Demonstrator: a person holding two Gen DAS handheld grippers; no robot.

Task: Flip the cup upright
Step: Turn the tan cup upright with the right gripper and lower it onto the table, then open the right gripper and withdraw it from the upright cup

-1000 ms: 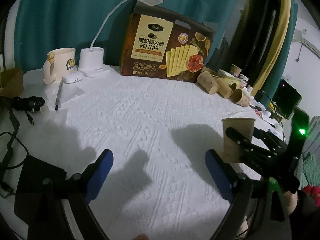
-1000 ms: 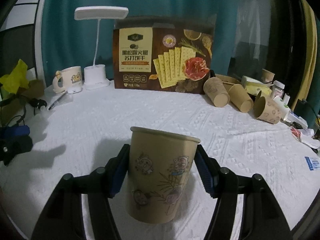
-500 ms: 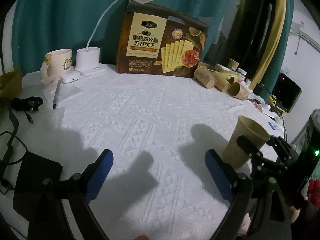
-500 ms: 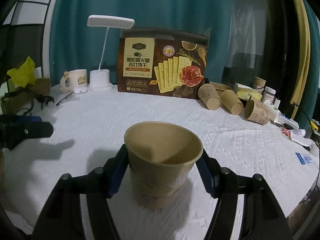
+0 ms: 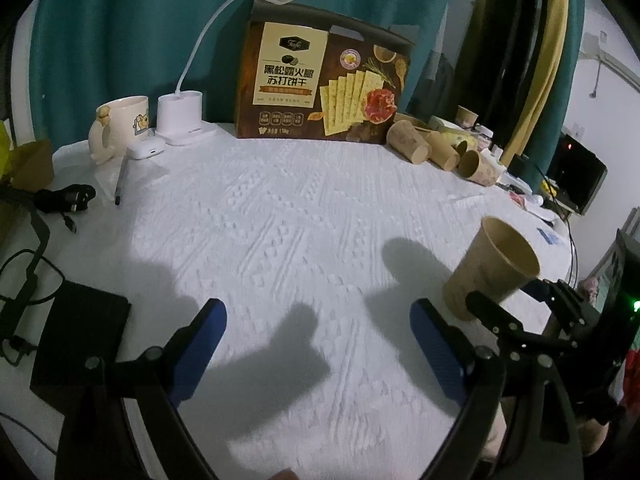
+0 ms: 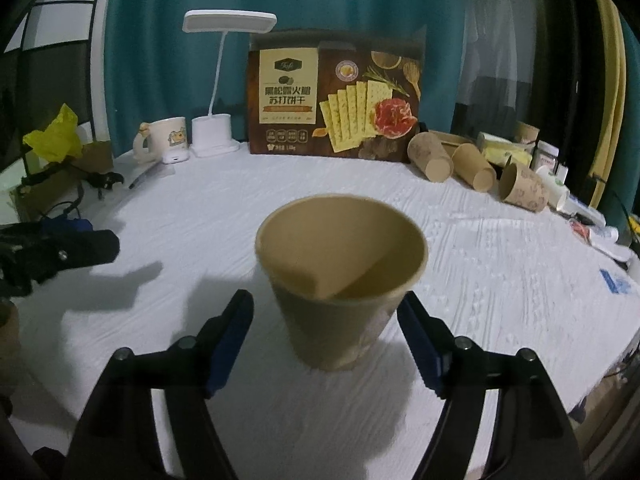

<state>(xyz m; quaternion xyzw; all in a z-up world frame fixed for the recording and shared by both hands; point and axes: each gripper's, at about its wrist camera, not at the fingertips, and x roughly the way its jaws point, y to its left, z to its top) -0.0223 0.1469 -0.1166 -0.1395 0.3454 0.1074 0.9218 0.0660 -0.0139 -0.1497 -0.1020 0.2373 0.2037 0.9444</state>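
A brown paper cup [image 6: 340, 280] stands upright, mouth up, on the white tablecloth [image 6: 280, 208]. My right gripper [image 6: 324, 304] straddles its lower half; its jaws have just been opening, and a gap shows between the blue pads and the cup wall, so it is open. In the left wrist view the same cup [image 5: 488, 268] stands at the right with the right gripper [image 5: 518, 298] around its base. My left gripper [image 5: 316, 314] hovers open over bare cloth to the left of the cup, with nothing between its fingers.
A cracker box [image 5: 324, 84], a white desk lamp [image 5: 180, 120] and a mug [image 5: 120, 124] line the back. Three paper cups [image 6: 476, 168] lie on their sides at the back right. Cables [image 5: 60, 200], a pen [image 5: 120, 184] and a black box [image 5: 80, 336] sit at the left.
The cup came down from the air onto the cloth and now stands there. The right jaws widened off its sides. The left gripper stayed open and empty.
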